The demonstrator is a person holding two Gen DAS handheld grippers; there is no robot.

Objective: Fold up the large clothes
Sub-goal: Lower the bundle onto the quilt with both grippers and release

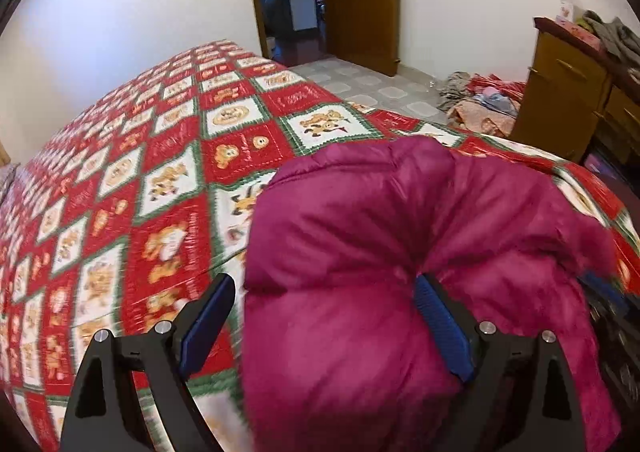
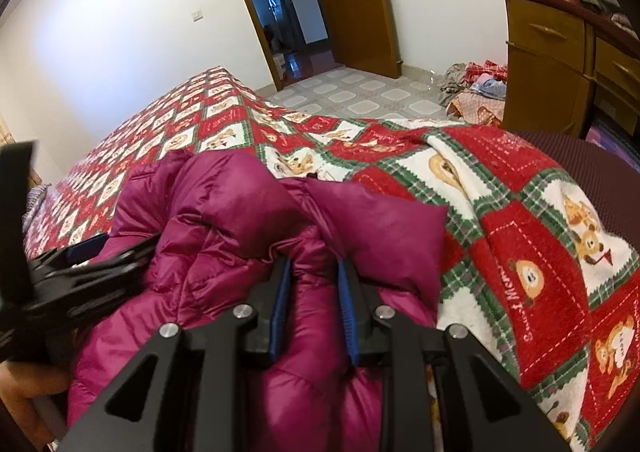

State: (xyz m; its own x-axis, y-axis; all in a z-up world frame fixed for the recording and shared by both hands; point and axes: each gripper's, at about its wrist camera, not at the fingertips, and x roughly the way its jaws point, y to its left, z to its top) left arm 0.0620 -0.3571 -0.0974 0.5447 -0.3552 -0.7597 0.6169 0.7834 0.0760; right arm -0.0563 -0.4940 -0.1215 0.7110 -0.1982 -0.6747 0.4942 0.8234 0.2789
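A magenta puffer jacket point(image 1: 380, 252) lies bunched on the bed near its front corner; it also shows in the right wrist view point(image 2: 240, 220). My left gripper point(image 1: 324, 288) is wide open, with a bulge of the jacket between its blue pads point(image 1: 436, 316). It also shows at the left of the right wrist view point(image 2: 92, 248). My right gripper point(image 2: 314, 268) is shut on a fold of the jacket, its blue pads pinching the fabric.
The bed has a red, white and green cartoon-print cover point(image 1: 160, 156). A wooden dresser point(image 2: 560, 64) stands at the right with a pile of clothes point(image 2: 476, 88) on the tiled floor beside it. A wooden door point(image 2: 352, 0) stands open at the back.
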